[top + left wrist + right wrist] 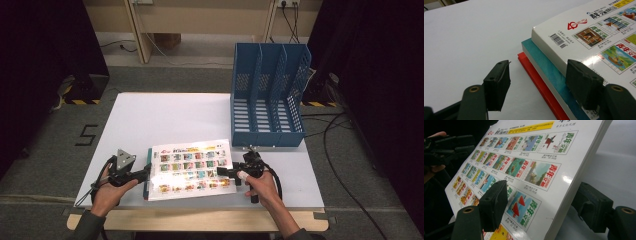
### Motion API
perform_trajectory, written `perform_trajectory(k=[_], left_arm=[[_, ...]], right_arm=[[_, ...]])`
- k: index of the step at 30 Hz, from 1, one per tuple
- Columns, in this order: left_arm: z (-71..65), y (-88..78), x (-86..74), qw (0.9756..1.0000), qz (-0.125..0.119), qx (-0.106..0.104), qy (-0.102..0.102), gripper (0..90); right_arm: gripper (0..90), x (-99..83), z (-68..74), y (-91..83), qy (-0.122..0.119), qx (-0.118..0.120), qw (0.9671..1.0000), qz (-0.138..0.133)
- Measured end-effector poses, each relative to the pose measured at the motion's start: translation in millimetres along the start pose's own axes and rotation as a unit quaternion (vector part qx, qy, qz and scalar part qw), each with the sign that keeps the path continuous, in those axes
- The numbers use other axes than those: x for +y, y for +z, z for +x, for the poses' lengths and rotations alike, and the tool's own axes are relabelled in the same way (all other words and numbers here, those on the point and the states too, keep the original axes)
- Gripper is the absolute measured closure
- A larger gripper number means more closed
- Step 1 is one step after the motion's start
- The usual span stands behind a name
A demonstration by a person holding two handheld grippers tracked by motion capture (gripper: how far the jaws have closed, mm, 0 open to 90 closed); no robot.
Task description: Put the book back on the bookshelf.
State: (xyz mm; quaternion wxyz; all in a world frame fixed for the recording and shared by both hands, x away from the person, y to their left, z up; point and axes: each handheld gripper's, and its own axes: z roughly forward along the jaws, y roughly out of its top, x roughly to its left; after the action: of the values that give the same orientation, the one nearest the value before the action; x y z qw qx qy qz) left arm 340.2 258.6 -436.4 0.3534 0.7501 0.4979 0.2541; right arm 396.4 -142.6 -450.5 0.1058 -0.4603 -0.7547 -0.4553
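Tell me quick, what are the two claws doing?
Left gripper: open beside the stacked books, holding nothing.
Right gripper: open around the top book's edge, not squeezing.

white picture-grid book [191, 169] | teal book [549, 75] | red book [536, 80] | blue rack [267, 95]

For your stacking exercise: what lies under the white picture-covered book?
Under the white book lie a teal book and, lowest, a red book. Only their edges show; their covers are hidden.

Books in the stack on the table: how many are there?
3, stacked: the white book with small pictures on top, the teal book under it, and the red book at the bottom. More may be hidden beneath.
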Motion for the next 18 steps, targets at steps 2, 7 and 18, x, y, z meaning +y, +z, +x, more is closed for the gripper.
perform_trajectory(k=[2,7,18], left_arm=[[0.2,0.1,-0.3,1.0,0.0,0.001,-0.002,33.9],[0.1,0.1,-0.5,1.0,-0.001,0.001,-0.002,33.5],[-3.7,-1.1,-0.9,0.9999,-0.002,-0.009,-0.005,45.9]], right_arm=[[29.5,0.8,-2.5,2.1,0.003,0.01,0.9999,0.001],[28.0,2.9,-5.7,8.8,0.011,0.03,0.9994,0.009],[56.4,12.1,20.0,-8.3,-0.1,-0.013,0.9948,-0.012]])
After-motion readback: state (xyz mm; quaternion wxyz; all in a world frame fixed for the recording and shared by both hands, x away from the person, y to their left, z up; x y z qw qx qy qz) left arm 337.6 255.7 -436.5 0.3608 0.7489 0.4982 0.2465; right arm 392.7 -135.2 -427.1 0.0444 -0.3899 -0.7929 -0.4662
